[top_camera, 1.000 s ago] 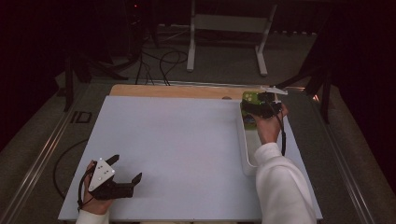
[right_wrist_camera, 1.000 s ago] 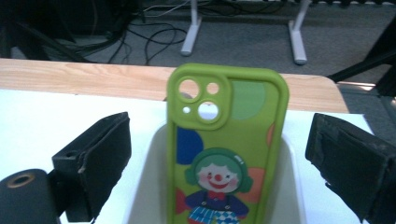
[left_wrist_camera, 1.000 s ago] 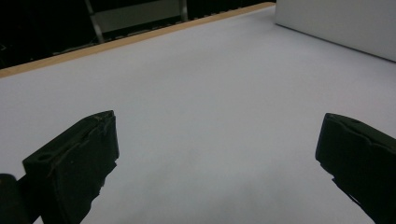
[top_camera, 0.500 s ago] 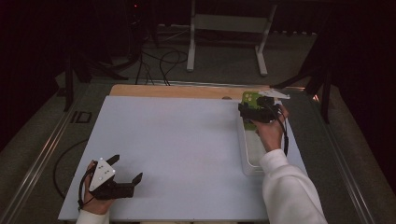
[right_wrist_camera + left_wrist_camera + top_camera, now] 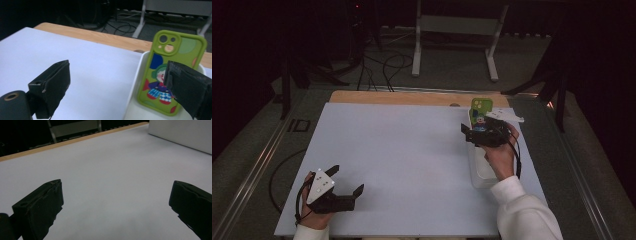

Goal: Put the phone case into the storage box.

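Since the earlier frames the right gripper [image 5: 472, 134] has drawn back toward the person and turned left, its jaws apart, clear of the phone case [image 5: 481, 111]; the left gripper [image 5: 346, 181] has not moved — jaws spread wide above the white sheet [image 5: 412, 160]. One phone case, green with a clown figure, stands tilted against the far end of one white tray [image 5: 479, 172] at the table's right side. No readable writing shows. A wooden table edge [image 5: 412, 98] borders the sheet; beyond lie a dark floor, cables [image 5: 382, 65] and a metal stand [image 5: 457, 30].
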{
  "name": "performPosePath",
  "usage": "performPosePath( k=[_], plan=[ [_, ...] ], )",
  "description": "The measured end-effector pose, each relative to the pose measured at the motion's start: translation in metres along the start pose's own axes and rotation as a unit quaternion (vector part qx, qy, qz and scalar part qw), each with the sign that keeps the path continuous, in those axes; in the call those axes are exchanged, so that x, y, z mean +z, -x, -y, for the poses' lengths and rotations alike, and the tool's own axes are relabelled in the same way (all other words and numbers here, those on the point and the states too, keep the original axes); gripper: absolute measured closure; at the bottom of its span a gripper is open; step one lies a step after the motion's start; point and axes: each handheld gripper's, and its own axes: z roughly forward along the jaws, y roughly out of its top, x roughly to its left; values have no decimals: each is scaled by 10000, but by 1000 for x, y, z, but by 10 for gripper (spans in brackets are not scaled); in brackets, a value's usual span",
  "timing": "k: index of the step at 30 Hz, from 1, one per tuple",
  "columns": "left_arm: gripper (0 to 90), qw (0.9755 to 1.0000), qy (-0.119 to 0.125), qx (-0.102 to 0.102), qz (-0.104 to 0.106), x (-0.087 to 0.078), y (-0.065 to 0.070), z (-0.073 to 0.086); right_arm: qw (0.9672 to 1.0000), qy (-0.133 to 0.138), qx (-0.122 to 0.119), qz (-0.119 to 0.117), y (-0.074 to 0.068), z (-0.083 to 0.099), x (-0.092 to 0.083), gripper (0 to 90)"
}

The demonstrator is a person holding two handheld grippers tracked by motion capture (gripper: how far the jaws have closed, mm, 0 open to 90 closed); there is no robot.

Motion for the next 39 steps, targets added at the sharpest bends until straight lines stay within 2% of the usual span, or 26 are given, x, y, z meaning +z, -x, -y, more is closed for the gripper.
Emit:
performPosePath(
  k=[4,13,17,20,28,39],
  plan=[
    [1,10000,18,-21,-10,0,0,0,9999,35,76,-148,-5,8,-9,71],
    [0,10000,19,-76,-54,-1,-3,-2,9991,198,-222,-315,-26,27,-32,71],
    [0,9999,38,-105,-90,-3,-5,-2,9984,285,-283,-394,-35,38,-44,71],
    [0,9999,55,-125,-104,-3,-6,-3,9981,380,-342,-356,-39,47,-51,71],
    [0,9998,67,-129,-119,-2,-8,-5,9970,486,-344,-496,-40,69,-66,72],
    [0,9997,152,-151,-141,-4,-10,-6,9934,891,-365,-623,-35,101,-84,72]
  ],
)
